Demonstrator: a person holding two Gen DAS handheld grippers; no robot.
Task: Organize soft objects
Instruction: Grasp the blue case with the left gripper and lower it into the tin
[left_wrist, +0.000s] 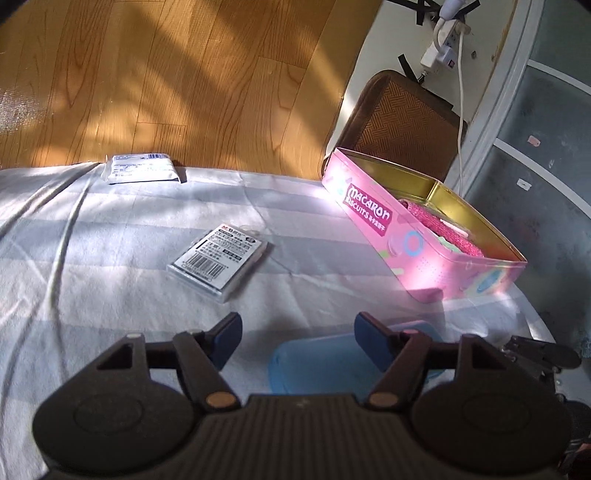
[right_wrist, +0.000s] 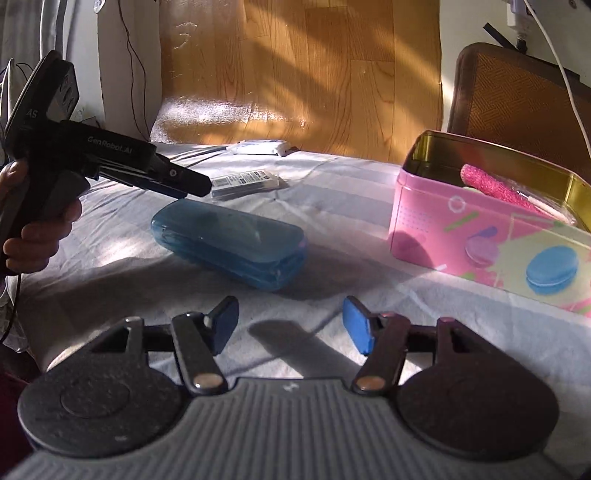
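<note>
1. Pale sheet (right_wrist: 332, 177) covers the surface.
2. Pink tin (right_wrist: 491, 236) sits open, pink cloth (right_wrist: 495, 184) inside.
3. Blue case (right_wrist: 229, 240) lies under the left gripper (left_wrist: 297, 334), jaws wide.
4. Right gripper (right_wrist: 290, 325) hovers wide, empty.
5. Barcode packet (left_wrist: 218, 264) and white pack (left_wrist: 142, 168) lie beyond.

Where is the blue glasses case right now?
The blue glasses case lies closed on the white sheet, just below the open left gripper, left of the pink macaron tin and nearer than the barcoded packet.
</note>
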